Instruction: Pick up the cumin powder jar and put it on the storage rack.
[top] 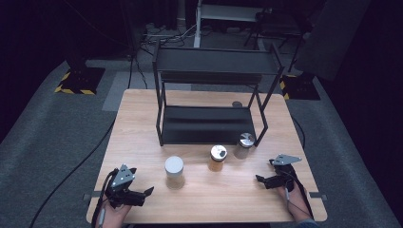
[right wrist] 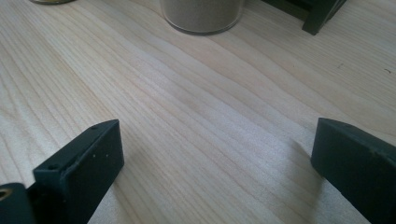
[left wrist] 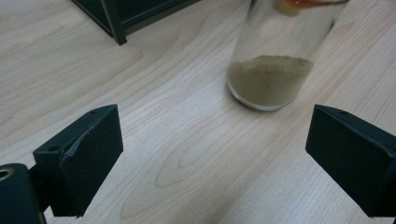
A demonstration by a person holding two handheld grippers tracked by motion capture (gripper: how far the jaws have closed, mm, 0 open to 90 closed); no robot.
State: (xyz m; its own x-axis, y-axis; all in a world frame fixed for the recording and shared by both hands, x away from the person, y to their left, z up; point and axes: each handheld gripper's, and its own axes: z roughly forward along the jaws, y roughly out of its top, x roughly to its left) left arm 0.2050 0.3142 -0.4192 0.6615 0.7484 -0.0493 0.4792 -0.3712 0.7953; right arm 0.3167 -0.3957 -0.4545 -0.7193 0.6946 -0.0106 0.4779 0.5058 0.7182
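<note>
High view: left gripper (top: 148, 192) at the table's (top: 142, 118) 7 o'clock corner, jaws wide, nothing between them. White-lid jar (top: 174, 172) stands just beside it at its 2 o'clock, not touching. Right gripper (top: 259, 179) at 5 o'clock, jaws also wide and empty. Two more jars, amber (top: 217, 158) and grey-lid (top: 244, 145), sit in front of the black rack (top: 209, 123). Left gripper view: both pads spread to the frame edges over bare wood; the jar (left wrist: 270, 65), part full of tan powder, stands at 1 o'clock ahead of the jaws, clear of them; rack leg (left wrist: 114, 23) at 11 o'clock. Right gripper view: jaws wide apart, nothing held; jar base (right wrist: 201, 16) at 12 o'clock, rack foot (right wrist: 320, 16) at 1 o'clock.
</note>
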